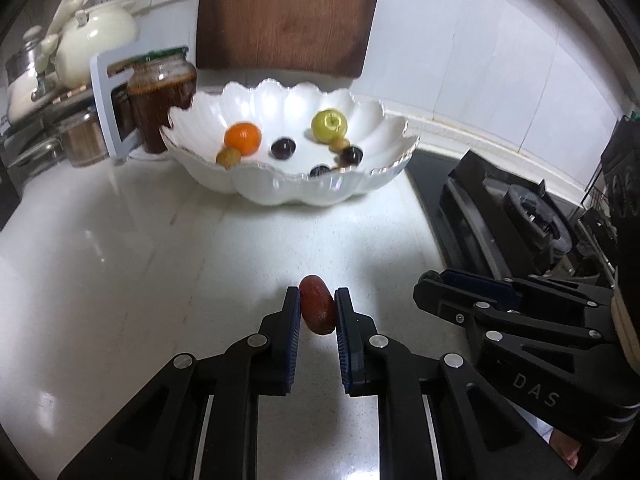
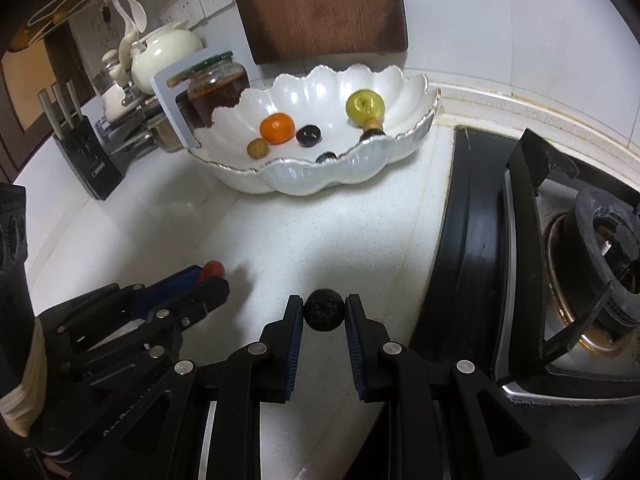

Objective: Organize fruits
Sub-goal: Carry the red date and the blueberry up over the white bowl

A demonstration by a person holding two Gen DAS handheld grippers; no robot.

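On the white kitchen surface [image 1: 120, 240], we find left tongs [image 1: 317, 308] clamped on a red date [image 1: 317, 305], right tongs [image 2: 324, 312] gripping a dark fruit [image 2: 324, 310], evidently bound for the bowl [image 1: 280, 190] ahead.

We see a glossy, pearly ceramic bowl [image 1: 280, 188] on a polished speckled stone countertop [image 1: 160, 264]; behind the bowl leans a matt wooden board [image 1: 288, 16].

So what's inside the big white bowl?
The bowl holds an orange, a green apple, dark plums and small brown fruits. Its front rim half hides one plum.
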